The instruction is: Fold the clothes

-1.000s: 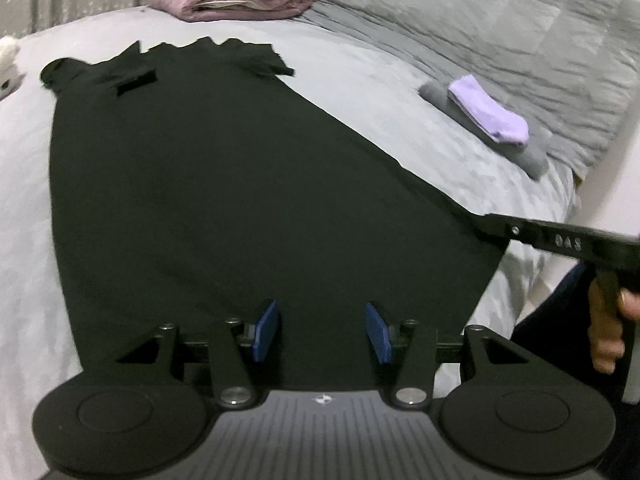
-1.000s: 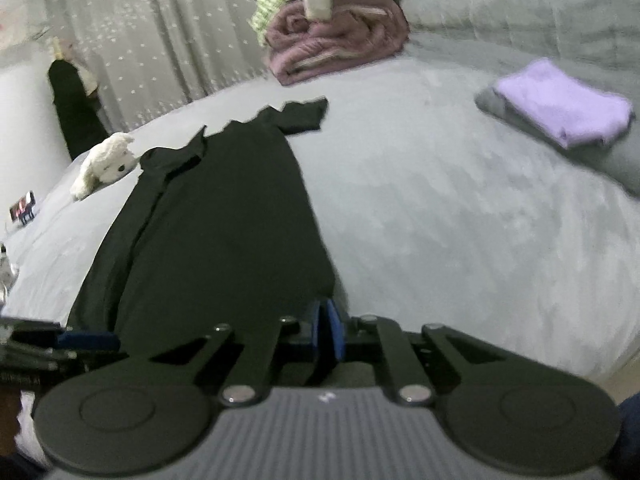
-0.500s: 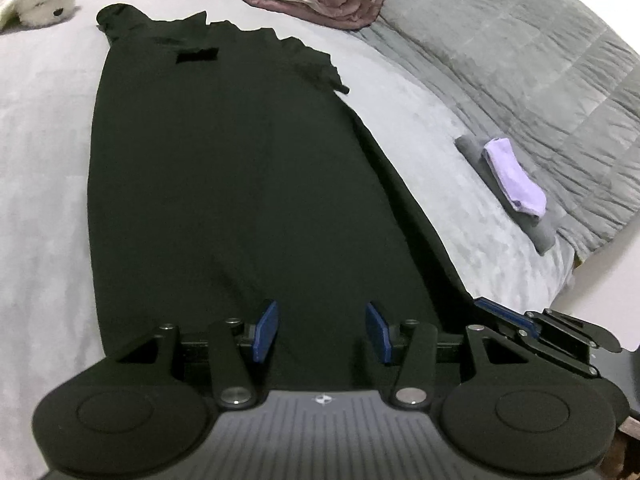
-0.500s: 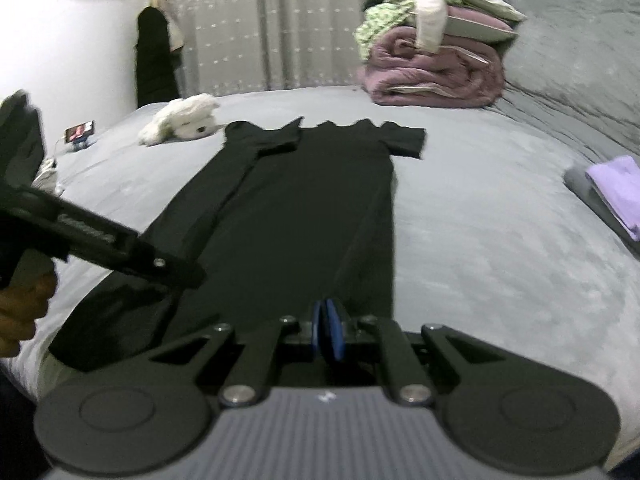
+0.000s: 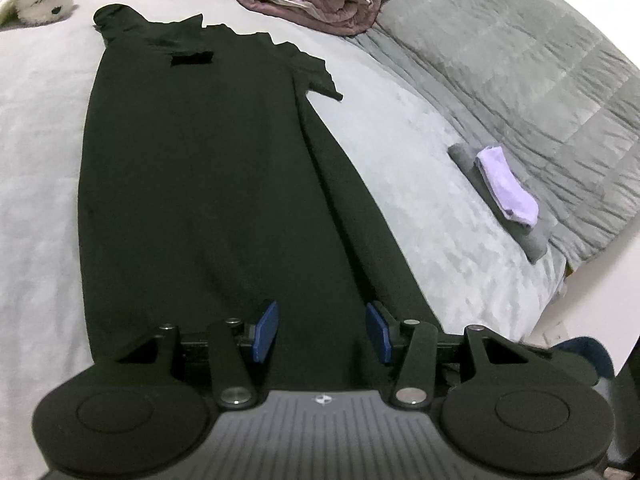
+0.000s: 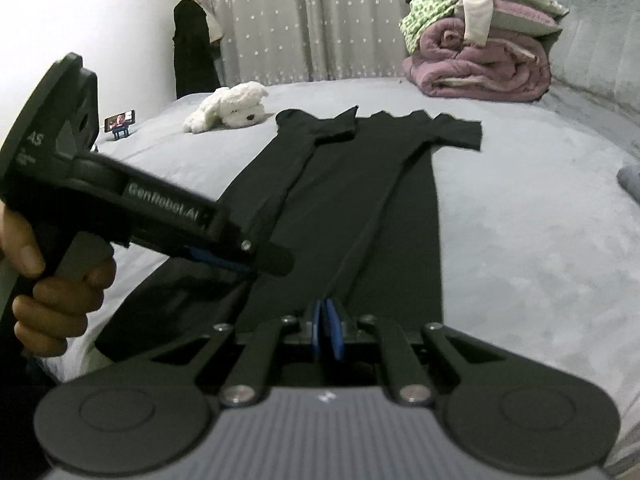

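A long black dress (image 5: pixel 200 180) lies flat on the grey bed (image 5: pixel 420 184), collar at the far end. Its right side is doubled inward, and the crease runs from the sleeve down to the hem. My right gripper (image 6: pixel 327 334) is shut on the dress (image 6: pixel 360 200) at the near hem, where that crease ends. My left gripper (image 5: pixel 322 332) stands open over the middle of the hem with nothing pinched between its blue pads. In the right wrist view the left gripper (image 6: pixel 260 260) hovers over the dress's left side, held by a hand (image 6: pixel 52 300).
A white plush toy (image 6: pixel 232 108) lies beyond the collar. A pile of pink blankets and clothes (image 6: pixel 480 72) stands at the far right. A folded purple cloth (image 5: pixel 506 188) rests on a grey one near the bed's right edge. A phone on a stand (image 6: pixel 120 122) sits far left.
My right gripper has carried the dress's right hem corner leftward, narrowing the skirt and doubling its right side inward. The left gripper now looms closer in the right wrist view. Both views have rolled.
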### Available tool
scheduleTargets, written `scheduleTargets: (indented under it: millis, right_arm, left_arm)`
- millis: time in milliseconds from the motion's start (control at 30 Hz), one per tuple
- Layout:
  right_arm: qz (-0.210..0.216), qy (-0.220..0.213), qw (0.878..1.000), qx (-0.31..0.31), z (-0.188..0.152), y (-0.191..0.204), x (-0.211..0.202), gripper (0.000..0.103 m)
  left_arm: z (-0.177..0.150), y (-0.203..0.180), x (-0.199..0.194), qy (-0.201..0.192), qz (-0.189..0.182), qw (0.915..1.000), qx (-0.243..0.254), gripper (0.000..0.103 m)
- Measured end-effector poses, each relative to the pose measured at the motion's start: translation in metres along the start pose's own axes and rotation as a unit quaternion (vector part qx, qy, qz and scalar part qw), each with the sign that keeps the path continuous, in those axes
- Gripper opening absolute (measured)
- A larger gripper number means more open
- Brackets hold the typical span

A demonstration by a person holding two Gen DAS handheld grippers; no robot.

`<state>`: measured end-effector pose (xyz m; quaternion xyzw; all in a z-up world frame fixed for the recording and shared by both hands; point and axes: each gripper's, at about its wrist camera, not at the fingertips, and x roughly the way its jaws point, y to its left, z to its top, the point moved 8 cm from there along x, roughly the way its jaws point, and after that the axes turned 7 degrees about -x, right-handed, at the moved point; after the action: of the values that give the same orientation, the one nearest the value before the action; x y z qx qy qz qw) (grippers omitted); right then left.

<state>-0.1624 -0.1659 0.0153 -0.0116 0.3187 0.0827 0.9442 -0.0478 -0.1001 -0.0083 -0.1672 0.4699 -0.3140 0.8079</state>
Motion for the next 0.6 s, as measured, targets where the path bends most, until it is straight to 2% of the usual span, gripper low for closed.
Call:
scheduleTargets:
  millis: [267,333,400,467,567,600]
  right_arm:
    - [0.032,0.016,0.998,0.044,-0.006,0.003,0.009,0.007]
    - [0.036,0.02,0.998,0.054,-0.007,0.001,0.012,0.007]
    - [0.036,0.026,0.997,0.058,-0.009,0.0,0.014,0.007]
    - [0.037,0.032,0.997,0.061,-0.011,-0.001,0.017,0.008]
    - [0.051,0.04,0.995,0.075,-0.012,-0.003,0.018,0.015]
    - [0.057,0.041,0.994,0.08,-0.011,-0.004,0.016,0.032]
  left_arm:
    - [0.008,-0.007,0.006,-0.005,-0.016,0.9998,-0.01,0.046]
    - [0.008,-0.012,0.01,-0.001,-0.026,0.9996,-0.006,0.042]
    - [0.007,-0.02,0.014,0.006,-0.039,0.9992,0.003,0.029]
    - [0.006,-0.027,0.017,0.011,-0.046,0.9988,0.011,0.028]
    - [0.003,-0.03,0.024,0.02,-0.043,0.9987,0.017,0.028]
    - [0.002,-0.029,0.027,0.023,-0.04,0.9988,0.018,0.028]
